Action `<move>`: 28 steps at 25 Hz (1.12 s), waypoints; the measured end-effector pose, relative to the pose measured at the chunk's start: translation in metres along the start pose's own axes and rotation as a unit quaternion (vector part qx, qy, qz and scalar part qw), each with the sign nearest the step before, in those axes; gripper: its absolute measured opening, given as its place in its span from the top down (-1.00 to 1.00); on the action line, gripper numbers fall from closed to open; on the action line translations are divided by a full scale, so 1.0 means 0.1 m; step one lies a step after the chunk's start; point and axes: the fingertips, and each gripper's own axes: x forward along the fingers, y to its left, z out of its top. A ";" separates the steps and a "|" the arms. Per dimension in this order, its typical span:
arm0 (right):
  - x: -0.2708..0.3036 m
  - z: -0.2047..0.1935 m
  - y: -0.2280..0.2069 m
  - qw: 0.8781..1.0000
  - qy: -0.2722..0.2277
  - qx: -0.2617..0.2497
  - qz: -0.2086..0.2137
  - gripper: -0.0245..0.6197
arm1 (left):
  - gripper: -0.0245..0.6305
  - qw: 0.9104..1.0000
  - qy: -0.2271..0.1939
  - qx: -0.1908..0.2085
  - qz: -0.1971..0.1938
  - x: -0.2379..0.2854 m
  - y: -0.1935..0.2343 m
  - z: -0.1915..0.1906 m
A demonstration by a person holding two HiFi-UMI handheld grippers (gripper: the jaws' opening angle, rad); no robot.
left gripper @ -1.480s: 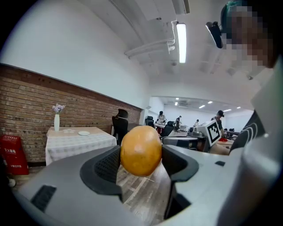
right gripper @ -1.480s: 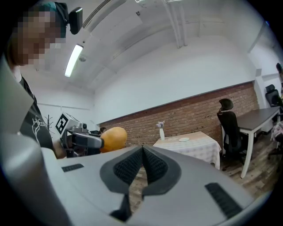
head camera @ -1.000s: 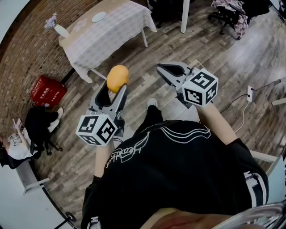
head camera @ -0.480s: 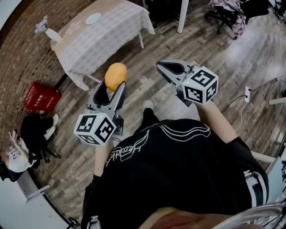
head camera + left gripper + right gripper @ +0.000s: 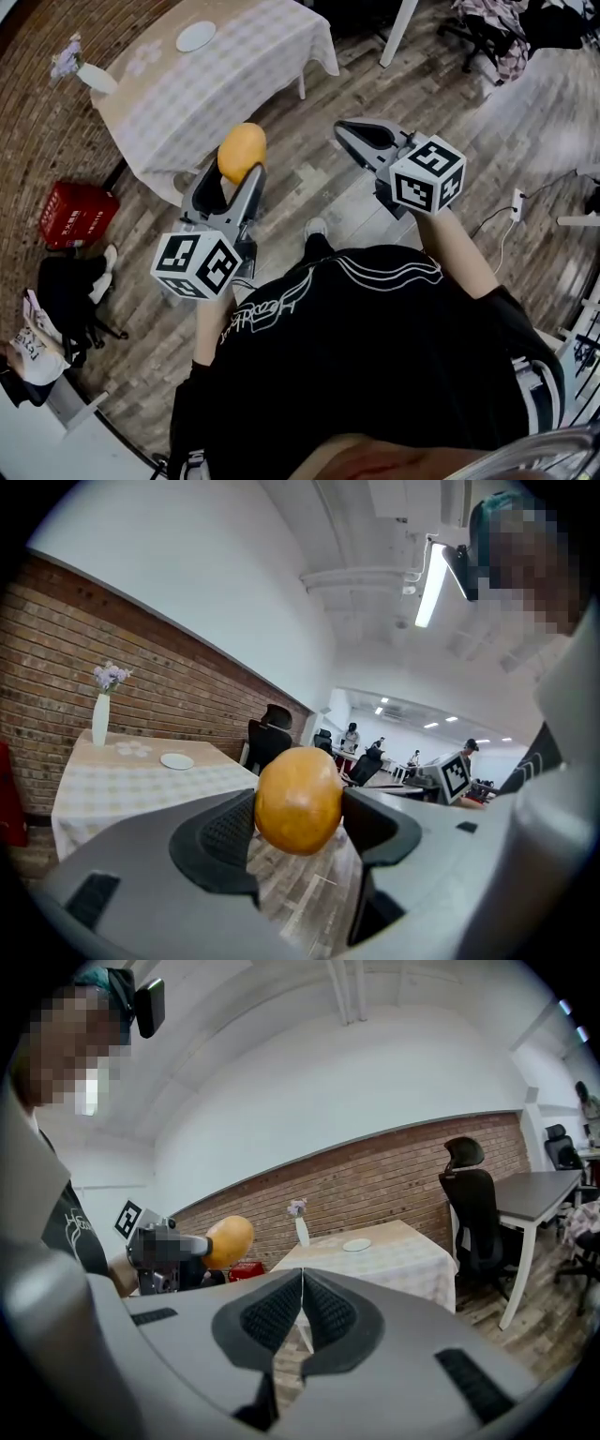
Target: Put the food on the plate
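Left tongs (image 5: 228, 178) are clenched on the food (image 5: 298, 800), an orange-yellow rounded piece held out at the very tips, with a ribbed pad pressing each side at about its widest girth. Right tongs (image 5: 302, 1312) are closed pad to pad with nothing between them, level with the left pair and off to its right. The plate (image 5: 196, 36) lies ahead of and to the left of the left tongs, well apart, towards the far end of the checked-cloth counter (image 5: 234, 66), with a vase of flowers (image 5: 89, 75) further left. Handling estimate: the piece looks smooth-skinned and fairly light. No denting shows at the pads, so I judge it firm, though I cannot rule out a soft inside. Being round, it could squirt forward out of a tip grip if squeezed harder, or roll once set down. Best hold is the present one, across the middle. I would seat it deeper only if it slips.
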 end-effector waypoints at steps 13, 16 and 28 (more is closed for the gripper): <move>1.11 0.40 -0.78 1.000 0.002 0.016 -0.012 0.93 | 0.04 1.000 0.023 -0.006 -0.007 0.94 1.12 0.40; 1.20 0.41 -0.84 1.000 0.002 0.019 -0.013 0.93 | 0.04 1.000 0.026 -0.003 -0.010 1.06 1.20 0.44; 1.56 0.63 -1.22 1.000 -0.009 0.012 0.022 0.93 | 0.04 1.000 0.018 0.001 0.014 1.47 1.40 0.61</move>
